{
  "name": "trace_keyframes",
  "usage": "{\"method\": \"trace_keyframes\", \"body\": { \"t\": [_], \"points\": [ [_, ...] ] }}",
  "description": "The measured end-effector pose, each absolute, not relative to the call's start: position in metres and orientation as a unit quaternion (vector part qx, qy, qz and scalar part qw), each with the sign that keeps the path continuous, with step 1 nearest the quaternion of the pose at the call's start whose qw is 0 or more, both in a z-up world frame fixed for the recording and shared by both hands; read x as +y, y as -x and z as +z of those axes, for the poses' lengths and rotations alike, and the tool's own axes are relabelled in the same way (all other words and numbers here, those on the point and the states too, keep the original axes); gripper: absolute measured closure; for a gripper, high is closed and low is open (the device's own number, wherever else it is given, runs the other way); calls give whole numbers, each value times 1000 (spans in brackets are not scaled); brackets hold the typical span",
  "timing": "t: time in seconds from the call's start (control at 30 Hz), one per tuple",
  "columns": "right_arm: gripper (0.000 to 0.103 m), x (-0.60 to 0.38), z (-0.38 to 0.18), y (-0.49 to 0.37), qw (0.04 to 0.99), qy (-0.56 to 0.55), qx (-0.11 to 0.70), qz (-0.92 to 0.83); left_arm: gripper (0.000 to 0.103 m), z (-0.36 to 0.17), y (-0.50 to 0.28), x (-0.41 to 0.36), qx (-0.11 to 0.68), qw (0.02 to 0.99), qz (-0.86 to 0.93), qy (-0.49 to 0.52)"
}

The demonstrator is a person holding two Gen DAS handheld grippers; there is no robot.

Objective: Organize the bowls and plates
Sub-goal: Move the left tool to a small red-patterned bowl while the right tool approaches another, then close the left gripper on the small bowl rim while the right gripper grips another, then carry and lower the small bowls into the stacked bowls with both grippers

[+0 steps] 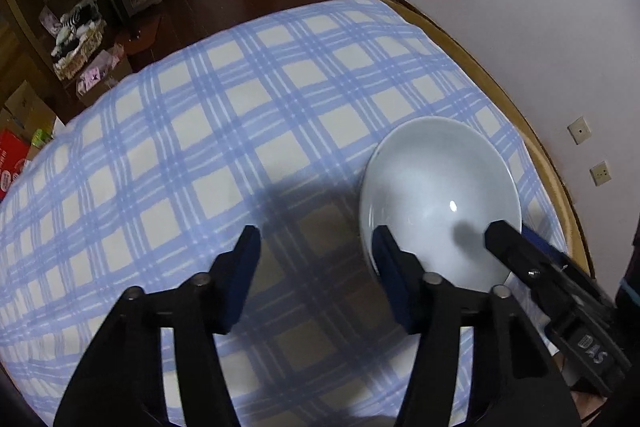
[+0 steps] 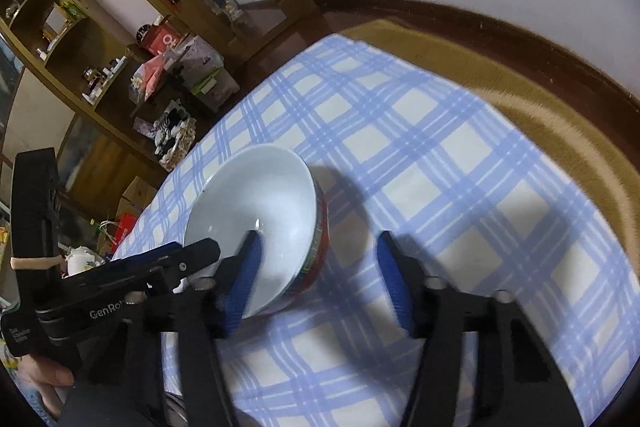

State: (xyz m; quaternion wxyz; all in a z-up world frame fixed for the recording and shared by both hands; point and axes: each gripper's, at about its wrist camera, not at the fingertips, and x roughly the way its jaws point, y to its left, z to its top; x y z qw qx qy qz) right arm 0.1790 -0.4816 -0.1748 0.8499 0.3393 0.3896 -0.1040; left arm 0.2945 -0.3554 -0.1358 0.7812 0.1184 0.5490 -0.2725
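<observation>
Left wrist view puts my left gripper (image 1: 316, 247) at the lower middle of the frame, jaws spread with only checked tablecloth (image 1: 200, 147) between them; its right finger (image 1: 394, 267) sits just at the near rim of the white bowl (image 1: 440, 195), and I cannot tell if it touches. The bowl sits at the right of the frame, mouth upward and tipped a little; being round, it has no long axis I can name. My right gripper (image 1: 520, 251) enters from the lower right, one finger inside the bowl, and its body carries white lettering I cannot read.

From the right wrist view, the bowl (image 2: 256, 211) lies left of centre, its outside banded red and green. My right gripper (image 2: 316, 255) stands spread, left finger (image 2: 248, 267) inside the bowl, right finger over the cloth. At the lower left, my left gripper (image 2: 192, 251) shows "GenRo", the rest hidden.
</observation>
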Motion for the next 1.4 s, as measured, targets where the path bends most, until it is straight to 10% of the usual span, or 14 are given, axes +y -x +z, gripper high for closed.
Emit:
{"method": "trace_keyframes", "body": {
  "t": [0.17, 0.33, 1.4],
  "points": [
    [82, -478, -181, -180, 846, -349, 390, -100, 68, -134, -287, -362, 534, 784, -291, -124],
    [86, -472, -178, -179, 851, -333, 391, -111, 95, -135, -285, -366, 550, 767, -311, -108],
    [90, -388, -85, -83, 890, -278, 354, -72, 95, -40, -176, -265, 533, 793, -283, -87]
  ]
}}
